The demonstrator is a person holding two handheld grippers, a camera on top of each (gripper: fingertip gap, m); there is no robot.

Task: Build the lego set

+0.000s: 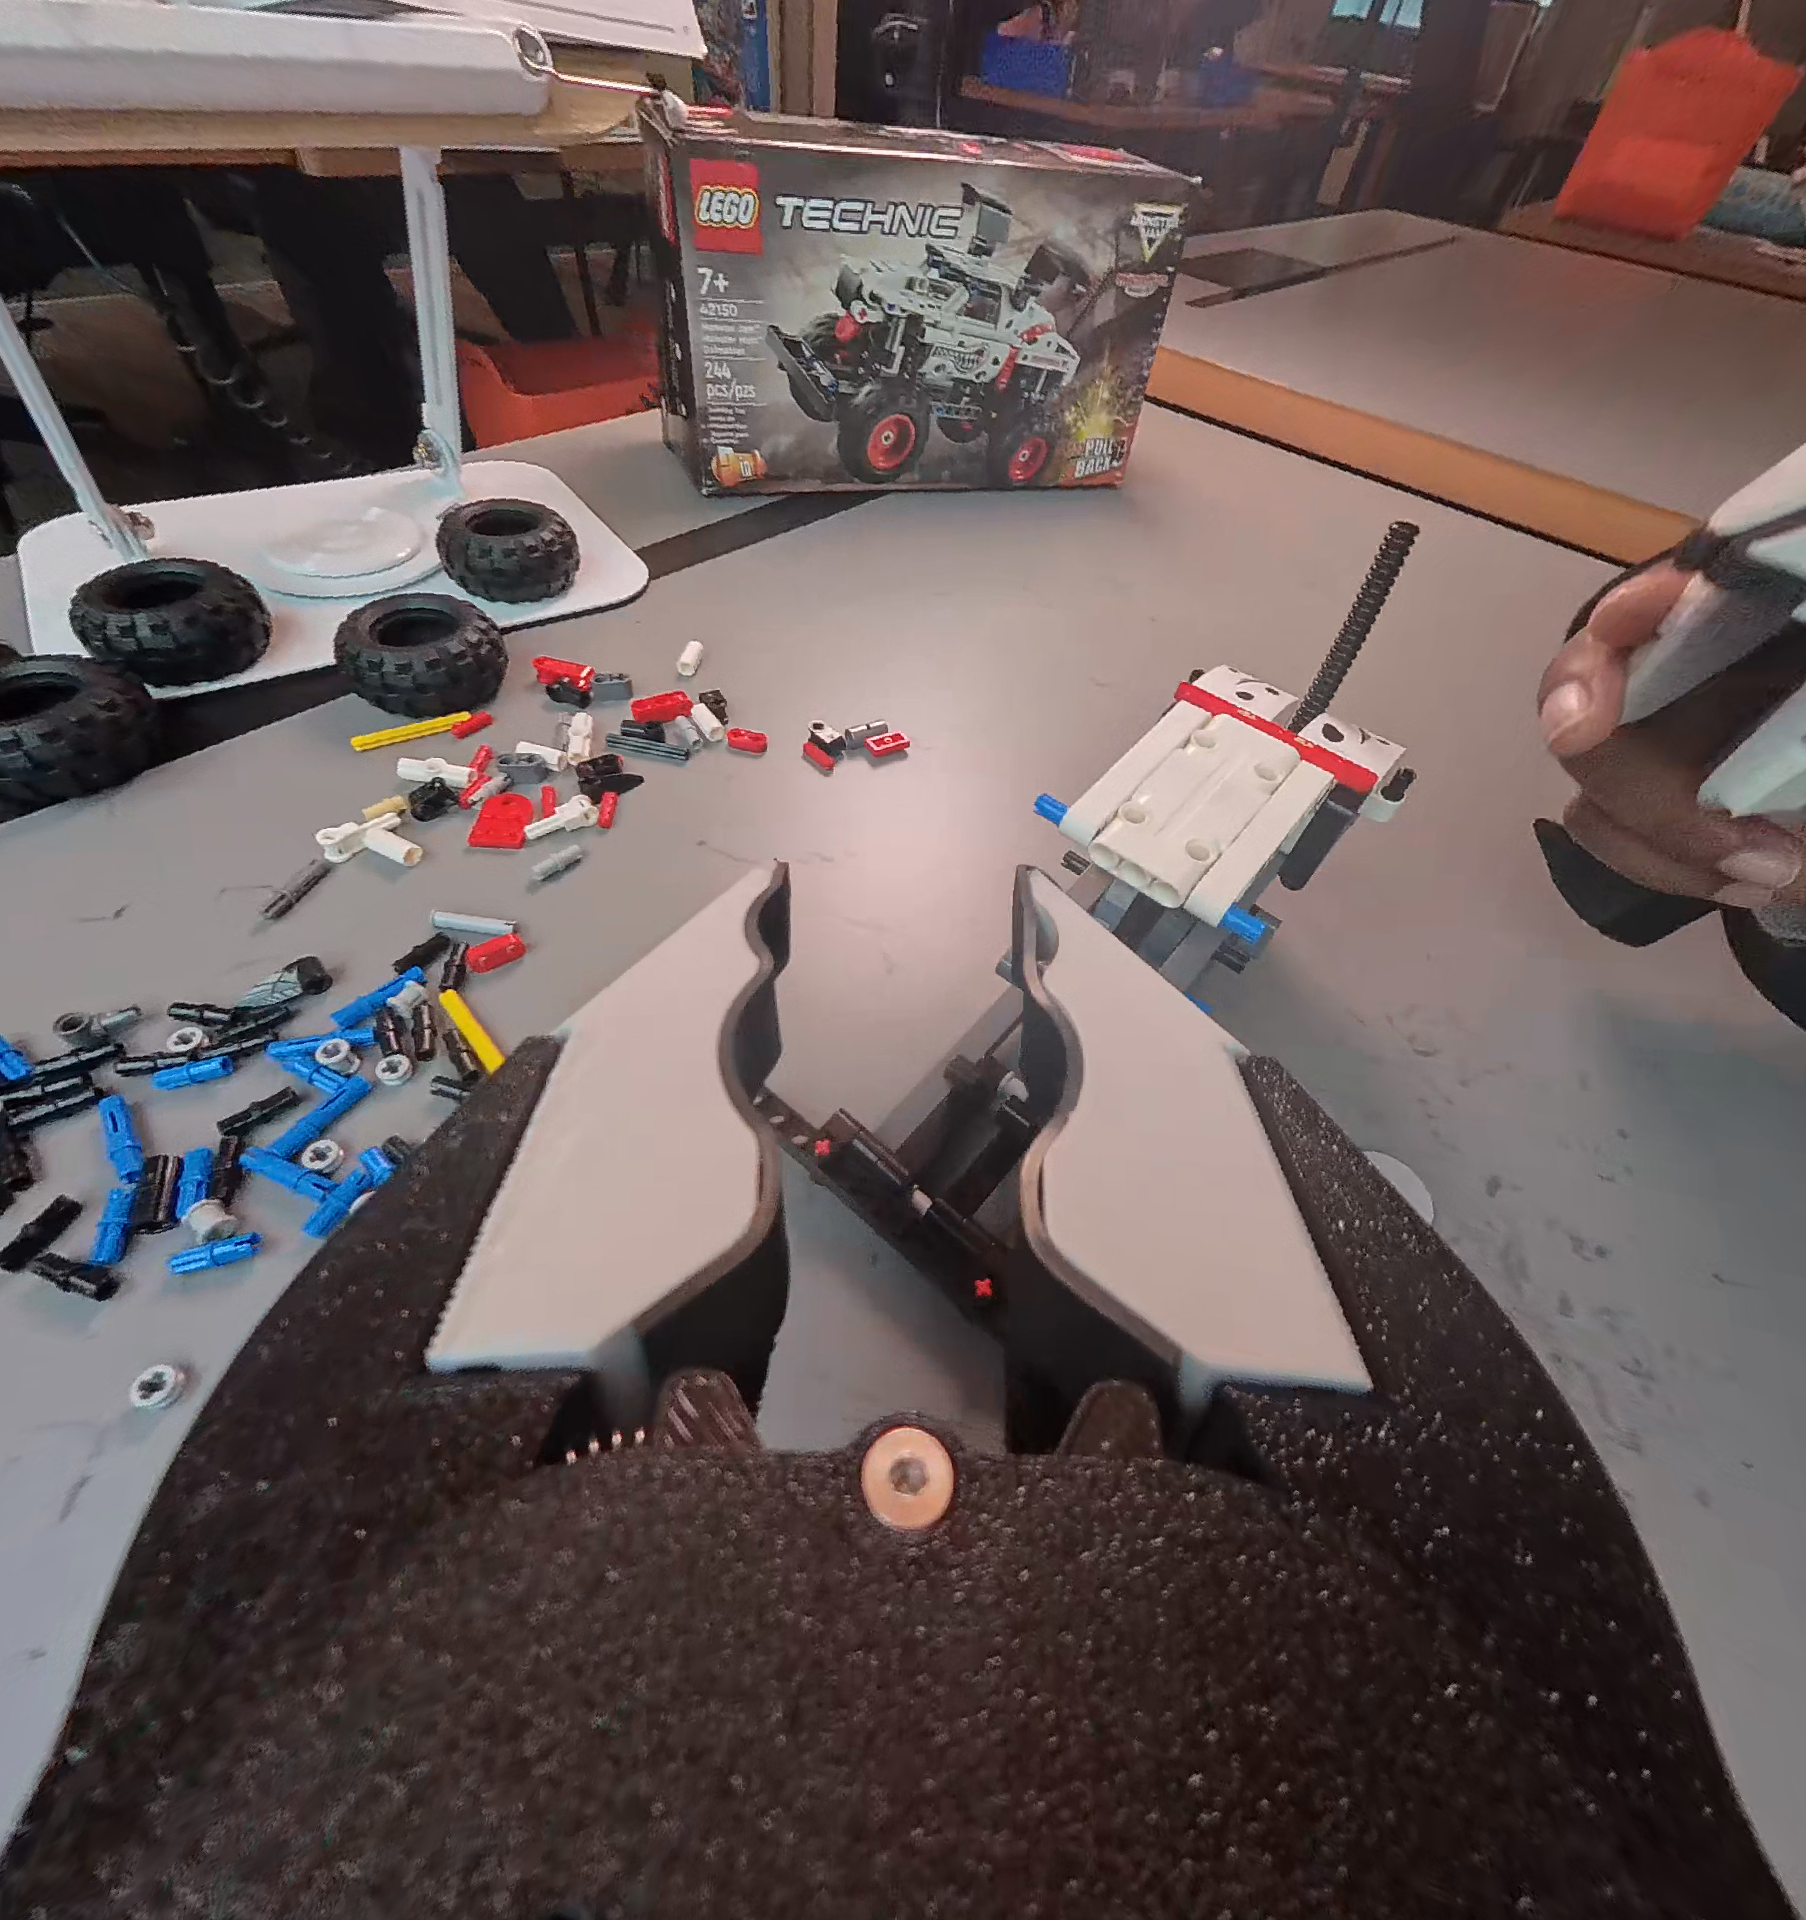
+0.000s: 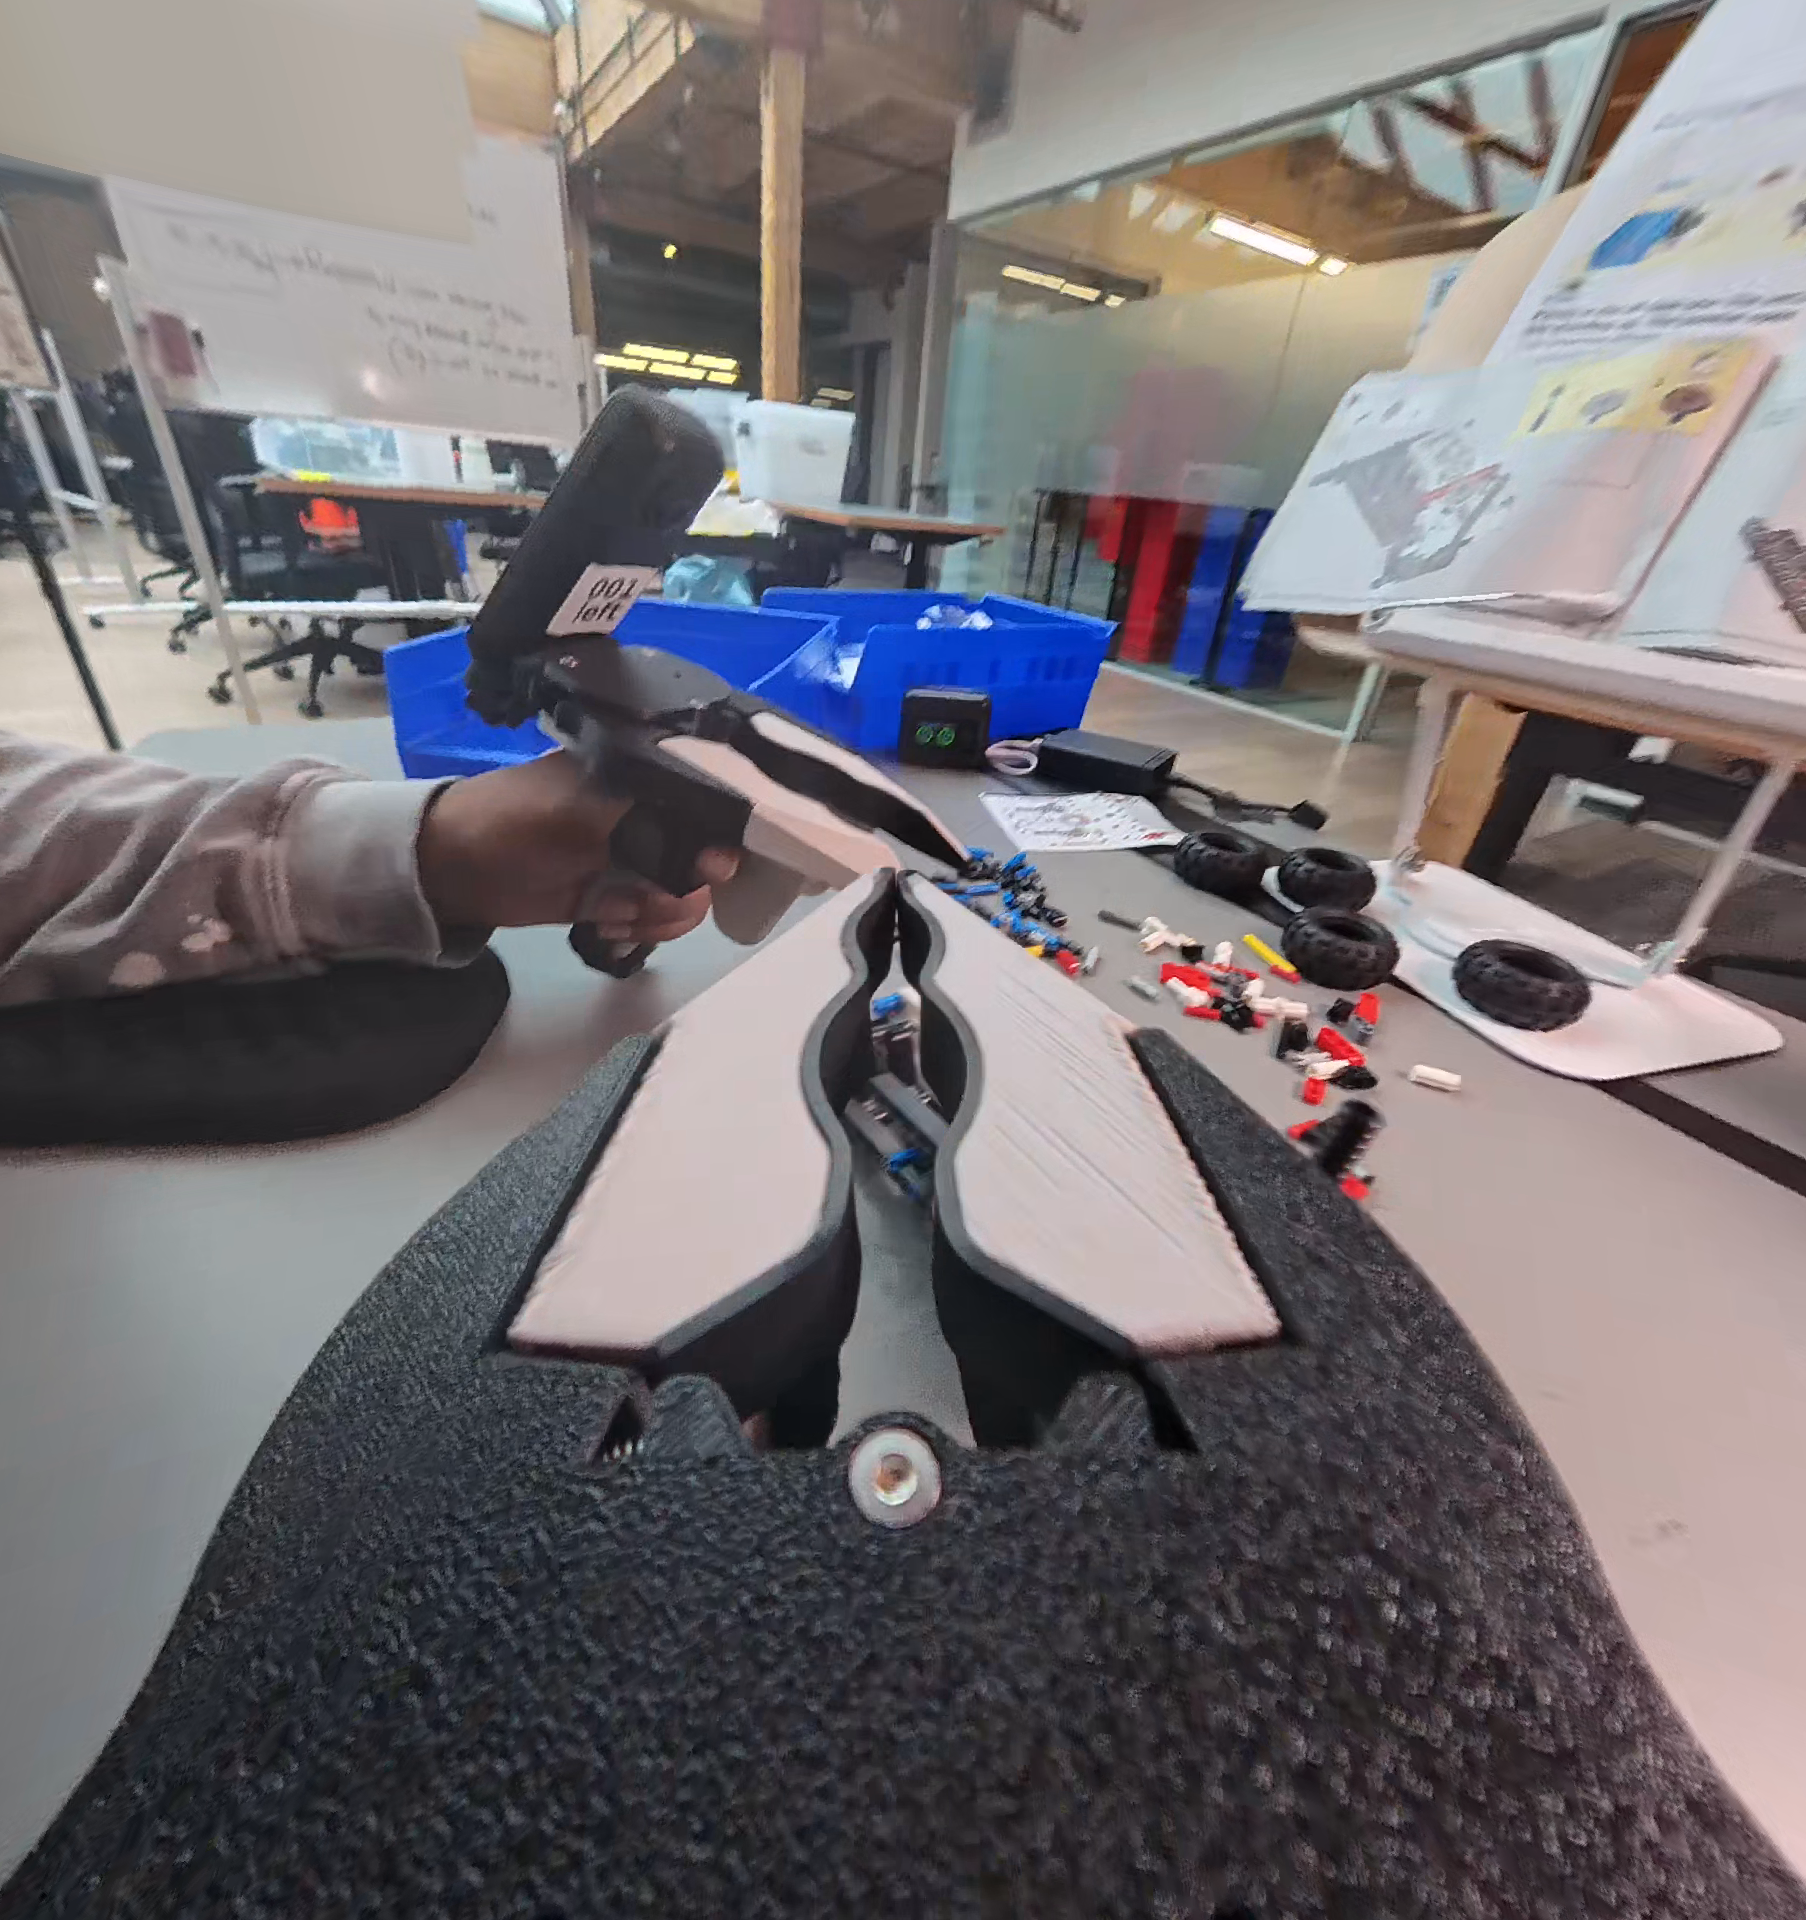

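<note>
The part-built truck (image 1: 1221, 790) lies on the grey table (image 1: 1501, 1299), with a white body, a red stripe and a black ribbed rod sticking up. Its dark frame (image 1: 899, 1174) reaches back between my left gripper's fingers. My left gripper (image 1: 904, 883) is open and straddles that frame. My right gripper (image 2: 894, 883) is shut at the tips, with nothing seen between them. It hovers over the truck, whose parts show through the finger gap (image 2: 894, 1101). The left gripper also shows in the right wrist view (image 2: 940, 842), held by a hand.
Loose blue and black pins (image 1: 203, 1122) and red and white pieces (image 1: 566, 769) lie to the left. Several black tyres (image 1: 166, 618) sit by a white stand base (image 1: 587, 561). The set's box (image 1: 909, 312) stands behind. The instruction booklet (image 2: 1501, 478), blue bins (image 2: 878, 655) and a black arm cushion (image 2: 203, 1049) are nearby.
</note>
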